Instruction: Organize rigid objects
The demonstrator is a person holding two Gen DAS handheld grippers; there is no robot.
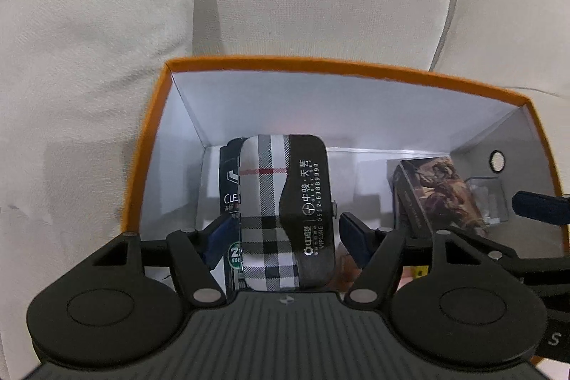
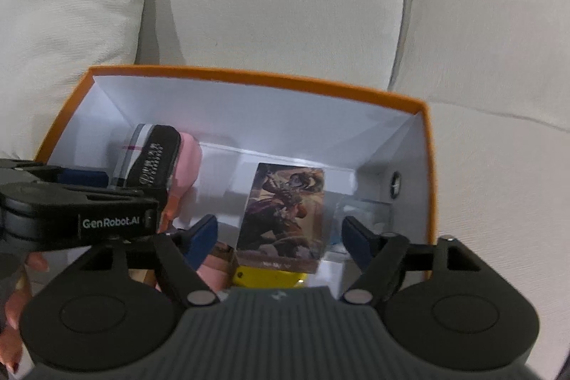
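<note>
Jaws on both grippers stand wide, nothing pinched. Left gripper (image 1: 285, 230) straddles the plaid case (image 1: 285, 212), upright inside the orange box (image 1: 342, 68), pads apart from its sides. Right gripper (image 2: 279, 234) brackets the picture card box (image 2: 283, 216), also upright, w/ gaps either side. Risk: both stand on narrow ends, so a pad brushing one on the way out could tip it onto neighbours, e.g. the pink thing (image 2: 187, 162) beside the case.

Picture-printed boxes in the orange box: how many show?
1. The picture-printed box stands upright toward the right side of the orange box, between the open right gripper fingers. Others may be hidden beneath.
</note>
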